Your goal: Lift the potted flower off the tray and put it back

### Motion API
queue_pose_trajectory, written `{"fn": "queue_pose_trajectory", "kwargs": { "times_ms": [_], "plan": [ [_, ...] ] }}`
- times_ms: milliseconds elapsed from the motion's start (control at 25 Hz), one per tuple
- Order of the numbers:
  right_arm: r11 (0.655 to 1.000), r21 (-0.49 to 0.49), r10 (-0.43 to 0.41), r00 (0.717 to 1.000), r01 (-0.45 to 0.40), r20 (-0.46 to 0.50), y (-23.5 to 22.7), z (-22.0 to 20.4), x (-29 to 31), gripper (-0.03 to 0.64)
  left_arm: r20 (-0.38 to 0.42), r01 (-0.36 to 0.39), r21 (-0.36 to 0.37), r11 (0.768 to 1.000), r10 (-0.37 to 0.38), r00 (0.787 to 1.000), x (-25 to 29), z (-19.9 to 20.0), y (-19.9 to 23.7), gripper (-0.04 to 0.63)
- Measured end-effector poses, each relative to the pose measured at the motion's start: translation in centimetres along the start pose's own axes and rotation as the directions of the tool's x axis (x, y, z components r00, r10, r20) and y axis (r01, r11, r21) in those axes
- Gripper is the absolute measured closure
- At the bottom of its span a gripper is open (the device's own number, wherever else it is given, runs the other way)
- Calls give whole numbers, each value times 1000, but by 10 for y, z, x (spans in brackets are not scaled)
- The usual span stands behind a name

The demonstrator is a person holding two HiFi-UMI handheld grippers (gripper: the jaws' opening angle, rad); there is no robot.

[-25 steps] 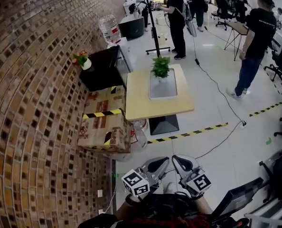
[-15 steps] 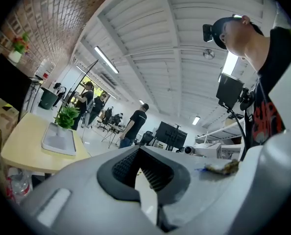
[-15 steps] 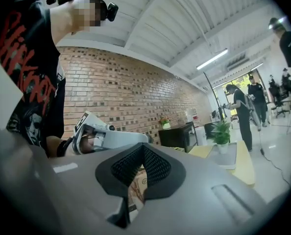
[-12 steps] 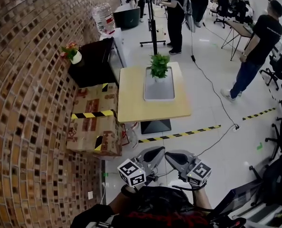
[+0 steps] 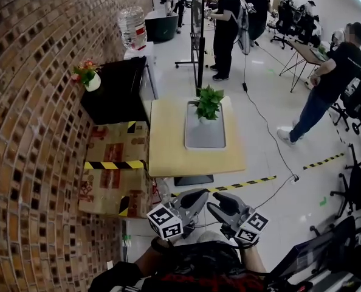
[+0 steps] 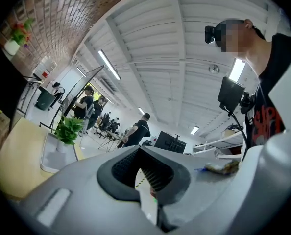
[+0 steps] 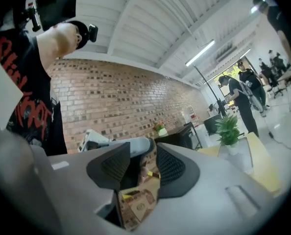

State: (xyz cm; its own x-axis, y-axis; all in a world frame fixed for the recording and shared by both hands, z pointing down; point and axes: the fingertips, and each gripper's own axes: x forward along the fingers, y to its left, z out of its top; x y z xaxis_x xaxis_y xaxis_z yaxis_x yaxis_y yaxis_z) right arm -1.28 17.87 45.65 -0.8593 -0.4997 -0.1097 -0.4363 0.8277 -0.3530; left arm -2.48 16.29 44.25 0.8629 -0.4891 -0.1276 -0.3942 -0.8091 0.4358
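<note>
From overhead, the potted flower stands at the far end of its grey tray on the pale desk, untouched. Both tools are held low over the floor, well short of the desk. Only that view shows this gap.

The left hand-held gripper has its ribbed pads a little apart with nothing between them. Its own camera tilts up at ceiling lights and catches the plant small at the left.

The right hand-held gripper has just been opening its jaws and they are empty. Its camera alone looks toward the brick wall, with a taped cardboard box seen through the gap and the plant off to the right.
</note>
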Motion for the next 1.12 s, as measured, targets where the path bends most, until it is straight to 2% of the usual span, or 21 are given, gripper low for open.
{"fn": "queue_pose_trajectory", "kwargs": {
  "times_ms": [80,120,280,440,520,640,800,1000,1120],
  "plan": [
    [998,57,7,995,-13,98,-9,14,6,570,13,-6,-3,1000,6,1000,3,5,16,594],
    [997,78,19,992,-29,125,-13,19,9,611,16,-6,-4,1000,6,1000,5,9,22,594],
    [983,148,87,986,-107,140,-30,21,28,606,4,-30,-14,999,30,1000,12,15,50,594],
    [913,336,146,955,-230,258,-77,31,43,614,9,-68,-28,997,68,998,24,23,89,594],
    [911,346,132,954,-223,267,-112,41,56,614,20,-85,-15,996,86,996,39,33,114,594],
    [951,268,101,975,-153,198,-154,49,76,593,-6,-138,4,990,138,990,62,44,147,594],
    [994,79,74,994,-80,77,-205,59,101,600,-40,-205,12,979,206,978,96,58,185,594],
    [994,-107,2,1000,-5,-31,-268,76,127,593,-42,-271,67,960,274,961,133,80,221,594],
    [981,-181,-85,993,69,-85,-302,66,140,525,-52,-304,70,950,308,950,140,84,240,594]
  ]
}}
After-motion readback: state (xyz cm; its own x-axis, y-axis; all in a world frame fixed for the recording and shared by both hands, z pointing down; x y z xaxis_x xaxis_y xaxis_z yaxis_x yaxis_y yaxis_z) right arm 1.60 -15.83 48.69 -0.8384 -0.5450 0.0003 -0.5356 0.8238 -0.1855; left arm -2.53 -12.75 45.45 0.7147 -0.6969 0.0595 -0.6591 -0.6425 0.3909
